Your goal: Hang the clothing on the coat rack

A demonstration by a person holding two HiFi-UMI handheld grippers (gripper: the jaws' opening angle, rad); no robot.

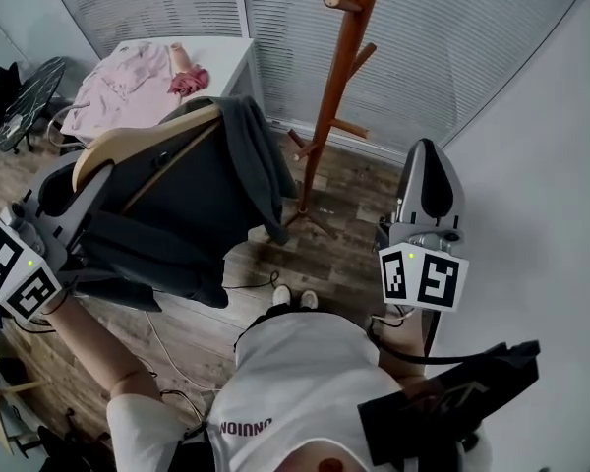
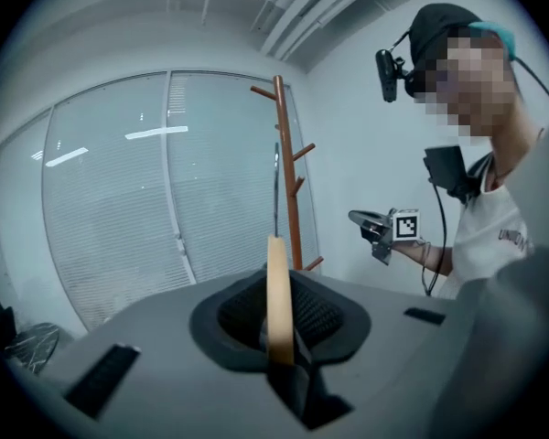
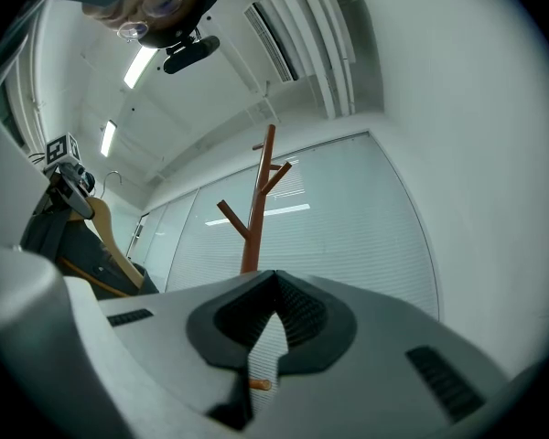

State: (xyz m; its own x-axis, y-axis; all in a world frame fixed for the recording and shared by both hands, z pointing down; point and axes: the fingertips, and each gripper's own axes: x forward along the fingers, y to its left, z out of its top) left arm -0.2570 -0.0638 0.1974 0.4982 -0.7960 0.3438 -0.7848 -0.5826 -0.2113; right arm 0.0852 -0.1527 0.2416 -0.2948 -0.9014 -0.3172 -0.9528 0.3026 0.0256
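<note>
Head view puts our left gripper (image 1: 87, 193) at the left, clamped on a wooden hanger (image 1: 138, 141) that carries the dark garment (image 1: 192, 214) (held up in the air, apart from the rack). Behind it a white desk (image 1: 234, 62) bears pink clothes (image 1: 123, 91). Next comes the brown coat rack (image 1: 339, 77), then our right gripper (image 1: 428, 165), jaws slightly apart with nothing between them.

- Head view: from the person's head, steeply downward over the brown wood-plank floor (image 1: 354, 264), with the tall reddish-brown wooden coat rack (image 1: 346, 77) ahead.
- Left gripper view: roughly level along its jaws, facing that rack (image 2: 290, 190) before the white slatted window wall (image 2: 119, 208).
- Right gripper view: tilted upward, sharing the rack (image 3: 256, 210) and window wall (image 3: 348, 218).
</note>
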